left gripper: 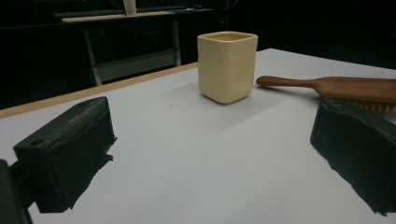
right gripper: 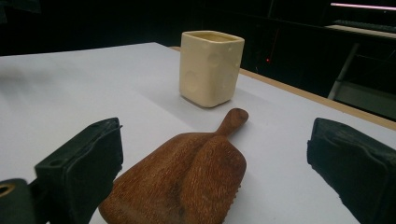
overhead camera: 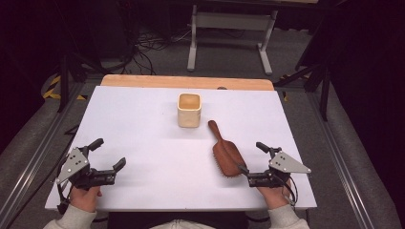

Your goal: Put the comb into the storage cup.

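Brush [overhead camera: 225, 153] lies bristles down, right of table centre, handle toward the far cup [overhead camera: 189, 110] — its near end sits between the spread jaws of the right gripper [overhead camera: 252, 160], untouched. Left gripper [overhead camera: 108, 153] — spread, holding nothing, near left. No legible writing.

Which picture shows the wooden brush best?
The high view: the whole brush lies flat there, handle pointing toward the cup, bristles showing along one edge. The right gripper view shows its wooden back up close, cut off at the bottom. The left gripper view catches its handle and part of the head.
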`<action>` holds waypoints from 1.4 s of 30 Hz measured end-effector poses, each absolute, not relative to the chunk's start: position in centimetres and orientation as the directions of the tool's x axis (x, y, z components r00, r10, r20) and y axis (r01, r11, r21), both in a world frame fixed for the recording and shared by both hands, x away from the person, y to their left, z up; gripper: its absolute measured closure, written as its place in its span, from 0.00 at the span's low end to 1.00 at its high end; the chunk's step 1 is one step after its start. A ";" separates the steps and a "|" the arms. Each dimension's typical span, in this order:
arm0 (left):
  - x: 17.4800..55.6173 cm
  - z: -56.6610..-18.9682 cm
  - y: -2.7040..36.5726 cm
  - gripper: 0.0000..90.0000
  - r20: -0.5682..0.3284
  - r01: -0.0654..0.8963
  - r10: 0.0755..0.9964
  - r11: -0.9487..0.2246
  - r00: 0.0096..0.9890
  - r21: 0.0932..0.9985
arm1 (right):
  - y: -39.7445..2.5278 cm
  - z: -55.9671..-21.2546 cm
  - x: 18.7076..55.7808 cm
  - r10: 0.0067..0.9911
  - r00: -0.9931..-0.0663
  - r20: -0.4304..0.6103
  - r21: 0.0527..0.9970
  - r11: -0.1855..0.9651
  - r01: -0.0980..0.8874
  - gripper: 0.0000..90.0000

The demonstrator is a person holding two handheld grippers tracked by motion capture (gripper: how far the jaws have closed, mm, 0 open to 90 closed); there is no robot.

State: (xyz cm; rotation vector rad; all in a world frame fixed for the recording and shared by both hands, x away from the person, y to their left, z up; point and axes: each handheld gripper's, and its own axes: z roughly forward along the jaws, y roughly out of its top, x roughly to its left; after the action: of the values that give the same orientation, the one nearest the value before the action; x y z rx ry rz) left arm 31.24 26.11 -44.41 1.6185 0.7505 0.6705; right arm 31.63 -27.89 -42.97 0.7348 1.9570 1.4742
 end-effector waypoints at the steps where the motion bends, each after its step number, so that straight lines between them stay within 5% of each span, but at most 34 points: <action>1: 31.2 -44.4 26.1 0.01 0.025 0.112 0.777 -0.123 0.629 0.986 | -27.9 -43.0 31.6 0.721 -0.683 -0.118 0.967 0.239 0.086 0.04; 15: 31.3 -44.4 25.8 0.01 0.040 0.117 0.776 -0.145 0.630 0.982 | -27.7 -42.3 32.3 0.687 -0.719 -0.106 0.954 0.274 0.121 0.12; 19: 31.3 -44.4 26.0 0.01 0.043 0.119 0.776 -0.150 0.629 0.981 | -27.3 -41.0 33.3 0.643 -0.761 -0.091 0.937 0.313 0.152 0.27; 36: 31.3 -44.4 26.1 0.01 0.032 0.121 0.778 -0.138 0.627 0.983 | -24.2 -38.5 36.8 0.564 -0.820 -0.091 0.905 0.390 0.168 0.30; 42: 31.3 -44.4 26.2 0.01 0.038 0.118 0.778 -0.143 0.627 0.983 | -23.3 -37.6 38.0 0.523 -0.847 -0.099 0.868 0.461 0.183 0.62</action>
State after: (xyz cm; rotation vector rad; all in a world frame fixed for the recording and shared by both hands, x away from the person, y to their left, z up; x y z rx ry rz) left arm 31.28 26.16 -44.36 1.6393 0.7523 0.6780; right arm 38.00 -23.34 -37.57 0.5972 2.3627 1.3403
